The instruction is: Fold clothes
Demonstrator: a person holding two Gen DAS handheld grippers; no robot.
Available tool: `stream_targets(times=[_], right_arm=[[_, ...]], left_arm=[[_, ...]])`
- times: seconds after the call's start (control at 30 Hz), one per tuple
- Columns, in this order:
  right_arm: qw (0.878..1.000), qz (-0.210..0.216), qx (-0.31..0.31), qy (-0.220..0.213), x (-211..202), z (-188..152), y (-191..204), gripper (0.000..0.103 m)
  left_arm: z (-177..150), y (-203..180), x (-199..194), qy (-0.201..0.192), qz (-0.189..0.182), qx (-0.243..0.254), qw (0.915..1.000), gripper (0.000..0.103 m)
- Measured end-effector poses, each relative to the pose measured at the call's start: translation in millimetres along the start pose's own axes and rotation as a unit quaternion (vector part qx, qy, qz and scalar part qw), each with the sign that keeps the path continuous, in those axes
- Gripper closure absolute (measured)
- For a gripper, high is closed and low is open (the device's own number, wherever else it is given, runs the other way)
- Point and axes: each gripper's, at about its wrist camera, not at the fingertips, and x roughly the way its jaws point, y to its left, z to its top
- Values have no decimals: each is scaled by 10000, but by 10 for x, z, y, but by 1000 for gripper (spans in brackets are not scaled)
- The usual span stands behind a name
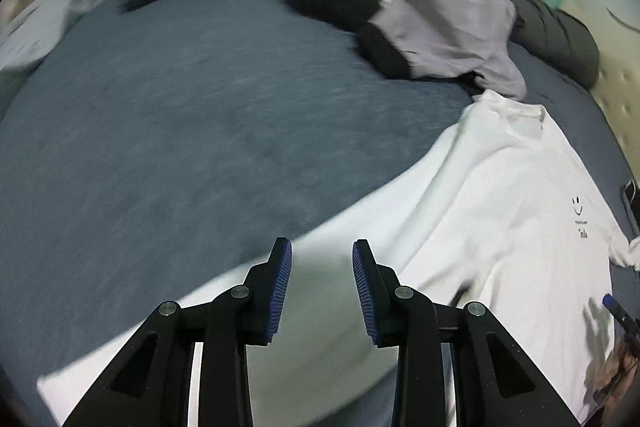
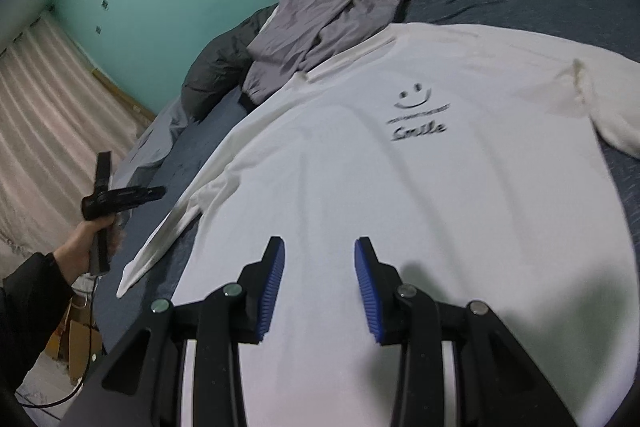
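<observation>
Fingers of the left gripper [image 1: 322, 287] stood apart with nothing between them, above the sleeve [image 1: 280, 291] of a white sweatshirt [image 1: 500, 211]; the right gripper [image 2: 320, 287] likewise gaped over the garment's lower body. That sweatshirt lay spread flat, front up, on the bed [image 1: 180, 127], both sleeves stretched outward, no fold visible in it. A grey jacket [image 1: 448, 11] sat crumpled near the collar, unfolded too. Judged from this, the white garment's folding lay ahead, sleeves and body alike, and the jacket's as well.
</observation>
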Motion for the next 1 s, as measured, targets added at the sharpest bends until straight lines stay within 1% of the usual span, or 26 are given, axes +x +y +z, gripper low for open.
stream_targets(times=[0.07,0.27,0.4,0.47,0.5,0.53,0.57,0.6,0.7,0.77,0.9,1.0], right_arm=[[10000,-28,81,-2,14,33,-84,67],[9996,-56,256,97,63,60,-262,67],[9995,-19,283,137,80,62,-289,67],[9995,2,273,178,93,48,-291,67],[9994,9,272,199,101,38,-291,67],[9994,15,277,221,111,28,-292,67],[9993,20,279,231,117,23,-291,67],[9993,23,278,229,118,24,-287,67],[9994,35,274,220,120,27,-277,67],[9994,39,275,213,126,29,-270,67],[9994,39,285,213,135,21,-271,67],[9993,43,285,230,149,17,-272,67]], left_arm=[[233,-99,287,58,-81,54,9999,68],[492,-482,746,259,-251,316,9988,68],[511,-627,897,468,-307,562,9968,68],[514,-639,955,496,-339,558,9966,69],[504,-646,945,481,-394,550,9965,70],[493,-655,936,469,-445,546,9964,74],[485,-671,939,494,-463,586,9960,92],[477,-688,940,516,-477,628,9956,100],[474,-737,877,416,-396,758,9955,101],[515,-714,777,194,-323,694,9969,101],[652,-602,611,-171,-35,414,9990,101],[769,-489,605,-192,202,178,9995,101]])
